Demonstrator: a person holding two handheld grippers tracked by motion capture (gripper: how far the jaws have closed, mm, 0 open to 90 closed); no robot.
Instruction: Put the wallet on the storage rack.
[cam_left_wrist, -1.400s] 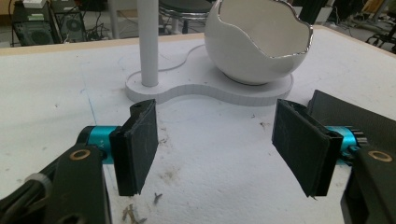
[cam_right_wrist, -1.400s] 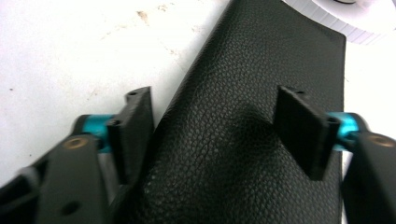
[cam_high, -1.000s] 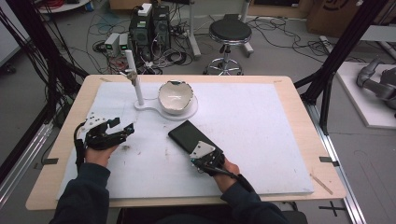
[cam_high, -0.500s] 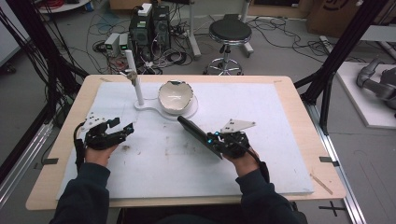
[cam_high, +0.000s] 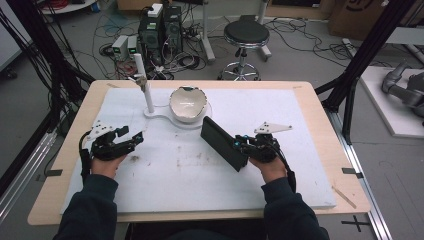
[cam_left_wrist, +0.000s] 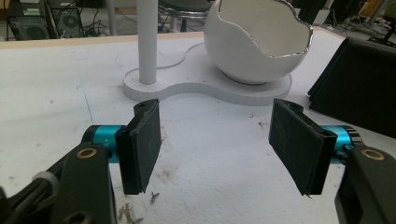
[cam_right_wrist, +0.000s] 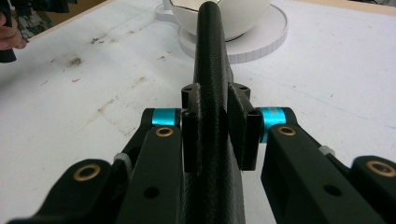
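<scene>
While no writing is legible, the right hand-held gripper (cam_right_wrist: 214, 135) clamps a black case (cam_high: 223, 142).

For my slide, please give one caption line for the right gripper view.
Right claw shut on a black textured case held on edge, pointing toward the white bowl on its stand.

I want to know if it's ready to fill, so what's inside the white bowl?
The bowl looks empty: the high view shows bare white inner wall and the left tool view the same. Its deepest part sits behind the jagged rim, so that spot is hidden.
</scene>
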